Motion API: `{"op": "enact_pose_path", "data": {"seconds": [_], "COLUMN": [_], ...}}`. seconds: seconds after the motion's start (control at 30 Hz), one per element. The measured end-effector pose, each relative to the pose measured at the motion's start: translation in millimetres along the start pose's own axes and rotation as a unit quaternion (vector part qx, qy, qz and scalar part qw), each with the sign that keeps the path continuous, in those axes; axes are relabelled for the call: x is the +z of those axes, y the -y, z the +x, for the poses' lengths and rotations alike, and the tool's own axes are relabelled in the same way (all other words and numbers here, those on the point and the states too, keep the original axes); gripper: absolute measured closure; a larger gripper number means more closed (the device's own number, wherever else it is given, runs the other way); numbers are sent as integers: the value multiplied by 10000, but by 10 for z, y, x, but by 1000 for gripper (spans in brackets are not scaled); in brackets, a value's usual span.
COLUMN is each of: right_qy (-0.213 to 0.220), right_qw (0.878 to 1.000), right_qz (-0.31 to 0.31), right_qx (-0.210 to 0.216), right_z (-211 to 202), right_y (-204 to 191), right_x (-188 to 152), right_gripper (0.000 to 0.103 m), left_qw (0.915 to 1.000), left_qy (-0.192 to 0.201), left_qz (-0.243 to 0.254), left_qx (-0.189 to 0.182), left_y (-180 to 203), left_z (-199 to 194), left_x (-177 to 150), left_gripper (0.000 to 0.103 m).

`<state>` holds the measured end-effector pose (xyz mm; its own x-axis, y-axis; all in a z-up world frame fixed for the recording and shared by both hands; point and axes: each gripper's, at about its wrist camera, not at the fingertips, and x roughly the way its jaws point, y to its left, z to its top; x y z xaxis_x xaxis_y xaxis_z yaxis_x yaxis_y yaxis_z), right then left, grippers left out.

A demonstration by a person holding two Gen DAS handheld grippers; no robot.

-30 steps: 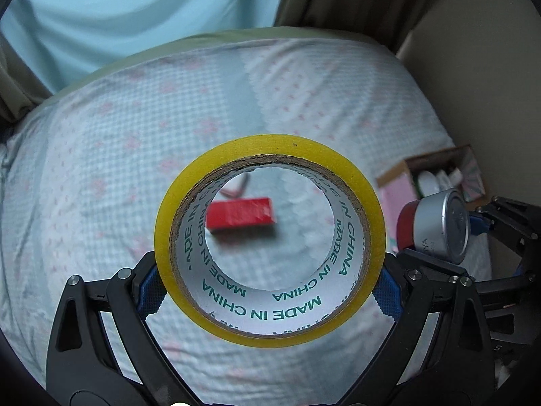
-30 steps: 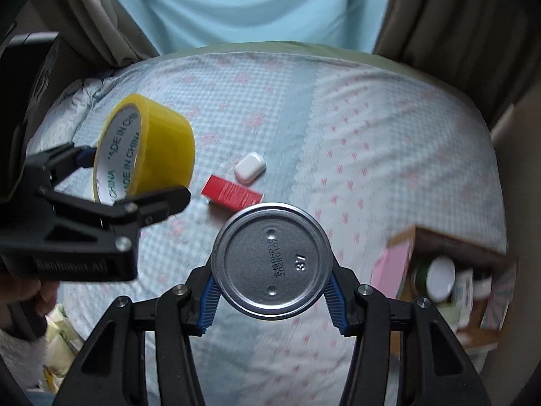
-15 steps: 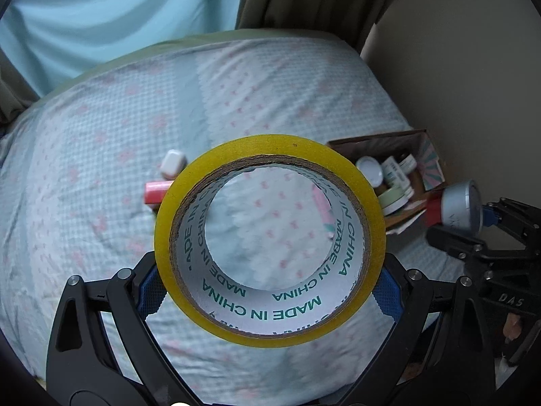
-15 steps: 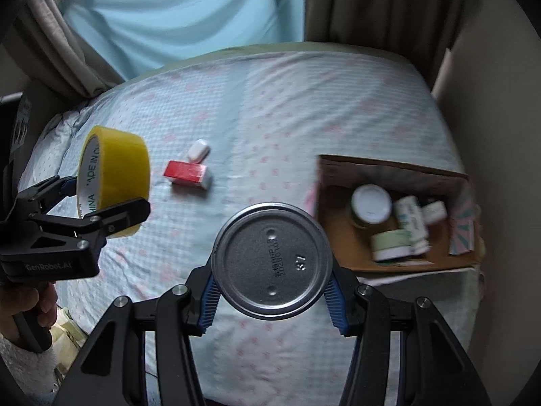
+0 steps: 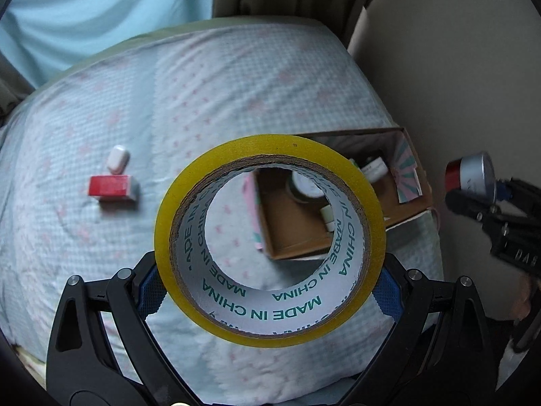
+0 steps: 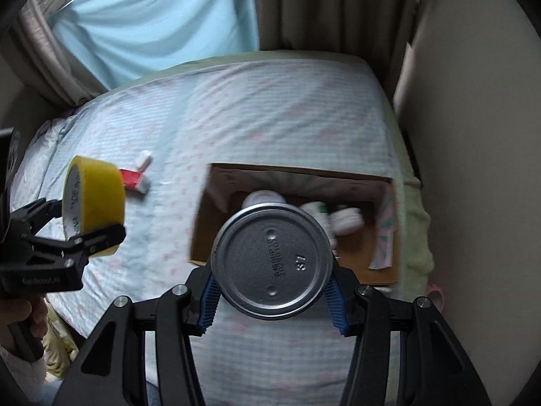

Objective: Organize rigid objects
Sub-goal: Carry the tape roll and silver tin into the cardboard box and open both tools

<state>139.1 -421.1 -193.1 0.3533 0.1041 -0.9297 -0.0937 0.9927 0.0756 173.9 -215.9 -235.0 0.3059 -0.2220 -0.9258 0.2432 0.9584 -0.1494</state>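
Observation:
My left gripper (image 5: 270,287) is shut on a yellow tape roll (image 5: 270,155), held above the bed; the roll also shows in the right wrist view (image 6: 101,196). My right gripper (image 6: 272,296) is shut on a metal can (image 6: 272,260) with a red side, seen in the left wrist view (image 5: 470,176) at the right. A cardboard box (image 6: 297,172) with several white jars lies on the bed below the can; it shows through the roll too (image 5: 290,237). A red box (image 5: 111,186) and a small white case (image 5: 118,159) lie on the bed to the left.
The bed has a pale blue checked cover (image 5: 203,101). A beige wall (image 6: 473,135) runs close along the right side of the box. Curtains (image 6: 321,6) and a light blue sheet (image 6: 152,27) hang at the far end.
Both grippers have swung right and risen, still holding the roll and the can. The cardboard box has come from the right edge to under the can; the red box has shifted left.

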Motion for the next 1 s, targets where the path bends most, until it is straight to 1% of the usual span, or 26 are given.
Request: {"op": "enact_pose_path", "data": {"seconds": [0.17, 0.27, 0.4, 0.53, 0.63, 0.7, 0.77, 0.87, 1.0], "right_qy": [-160, -281, -466, -657, -826, -932, -999, -1014, -1031], "right_qw": [9993, 9985, 9970, 9959, 9953, 9949, 9944, 9945, 9946], "right_qz": [324, 470, 606, 614, 495, 383, 328, 234, 130], "right_qx": [-43, -64, -78, -78, -115, -109, -59, 114, 59], "right_z": [261, 465, 779, 1092, 1325, 1459, 1548, 1643, 1710], "right_y": [516, 736, 948, 1057, 1089, 1100, 1107, 1082, 1051], "right_x": [54, 83, 86, 31, -22, -62, -82, -113, -141], "right_gripper": [54, 54, 54, 54, 54, 54, 54, 54, 54], "left_qw": [9997, 9991, 9981, 9959, 9934, 9902, 9890, 9877, 9866], "left_qy": [-215, -397, -597, -873, -1094, -1280, -1365, -1486, -1531], "left_qz": [31, 69, -7, 67, 223, 375, 369, 190, 182], "left_qx": [56, 131, 143, 212, 277, 407, 442, 443, 539], "left_y": [277, 423, 500, 587, 642, 694, 675, 606, 566], "left_z": [319, 606, 941, 1279, 1510, 1674, 1746, 1842, 1899], "left_x": [124, 195, 256, 271, 256, 223, 186, 153, 126], "left_gripper": [7, 7, 7, 7, 7, 7, 7, 7, 7]}}
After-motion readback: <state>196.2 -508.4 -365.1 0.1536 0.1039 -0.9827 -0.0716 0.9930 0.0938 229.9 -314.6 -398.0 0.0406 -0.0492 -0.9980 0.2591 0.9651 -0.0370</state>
